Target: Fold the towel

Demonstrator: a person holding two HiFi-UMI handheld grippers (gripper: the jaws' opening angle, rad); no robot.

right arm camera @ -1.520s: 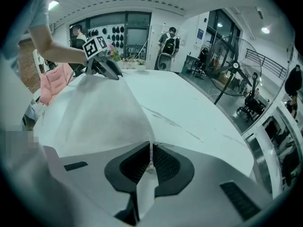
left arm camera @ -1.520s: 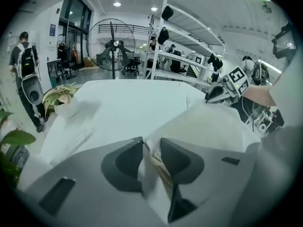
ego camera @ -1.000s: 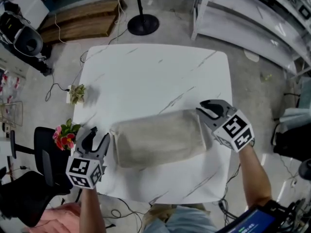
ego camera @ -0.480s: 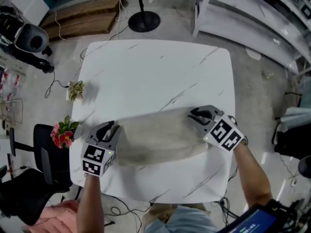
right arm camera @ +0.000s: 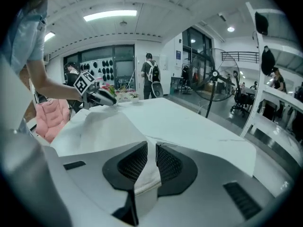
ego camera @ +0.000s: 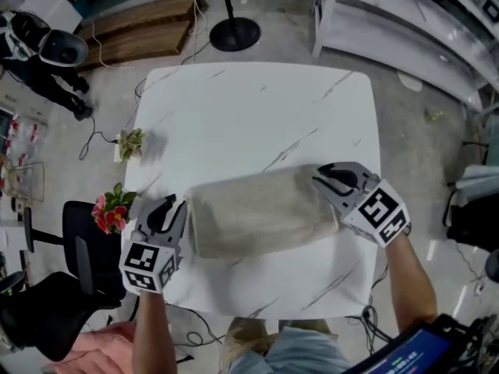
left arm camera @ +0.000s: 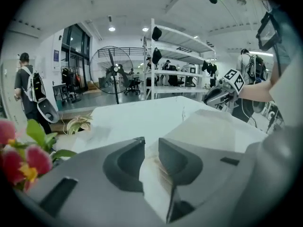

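A beige towel [ego camera: 261, 213] lies folded into a long band across the front half of the white marble table [ego camera: 249, 115]. My left gripper [ego camera: 170, 211] is at its left end, and its jaws have just been closing with cloth between them. In the left gripper view the towel's edge [left arm camera: 152, 167] is pinched between the pads. My right gripper [ego camera: 327, 179] is at the right end. Its jaws have just eased open a little, but in the right gripper view the towel's corner [right arm camera: 147, 171] stays clamped between them.
A small potted plant [ego camera: 131, 142] and pink flowers [ego camera: 109, 213] sit at the table's left edge, with a black chair [ego camera: 70, 263] beside them. A fan stand [ego camera: 234, 33] and white shelving [ego camera: 405, 29] stand beyond the table. People stand in the background [left arm camera: 26, 91].
My left gripper came in from off the towel's left end and closed on it. My right gripper shifted left, then back right. The towel now lies stretched between them.
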